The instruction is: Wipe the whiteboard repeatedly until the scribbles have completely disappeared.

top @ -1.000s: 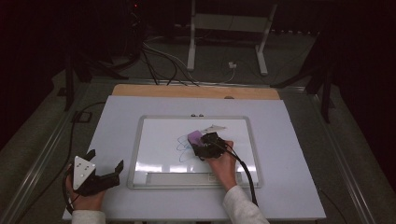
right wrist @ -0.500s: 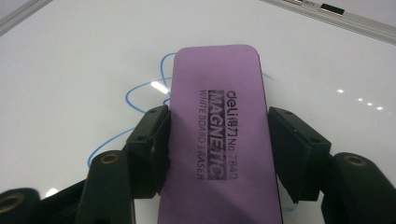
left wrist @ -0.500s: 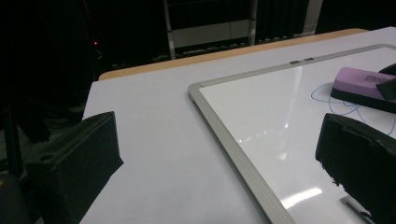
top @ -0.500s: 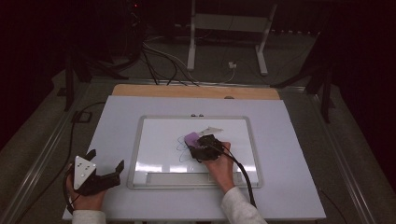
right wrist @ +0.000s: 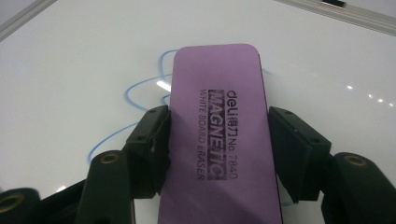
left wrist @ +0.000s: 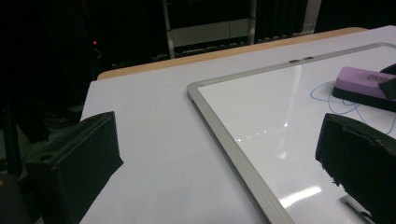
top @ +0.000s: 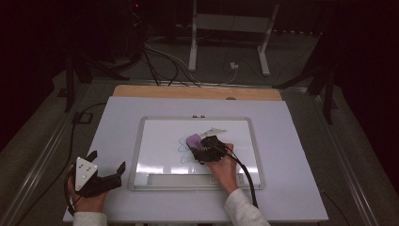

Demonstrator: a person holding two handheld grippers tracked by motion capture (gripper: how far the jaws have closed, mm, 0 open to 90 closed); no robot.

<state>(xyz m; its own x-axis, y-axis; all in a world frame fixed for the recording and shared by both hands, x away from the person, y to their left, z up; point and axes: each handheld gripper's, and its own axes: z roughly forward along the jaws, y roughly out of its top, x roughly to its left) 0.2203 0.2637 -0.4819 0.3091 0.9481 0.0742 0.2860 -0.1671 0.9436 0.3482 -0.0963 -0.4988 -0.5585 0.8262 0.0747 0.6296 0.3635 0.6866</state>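
Right gripper (right wrist: 217,154) has the purple whiteboard eraser (right wrist: 219,135) pinched, flat on the whiteboard (top: 150,141) over the blue scribble (right wrist: 135,93). Most loops aren't wiped yet. Left gripper (top: 106,169) sits spread, empty.

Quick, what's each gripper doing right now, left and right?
Left gripper: open, holding nothing, beside the whiteboard.
Right gripper: closed on the purple eraser, on the blue scribble.
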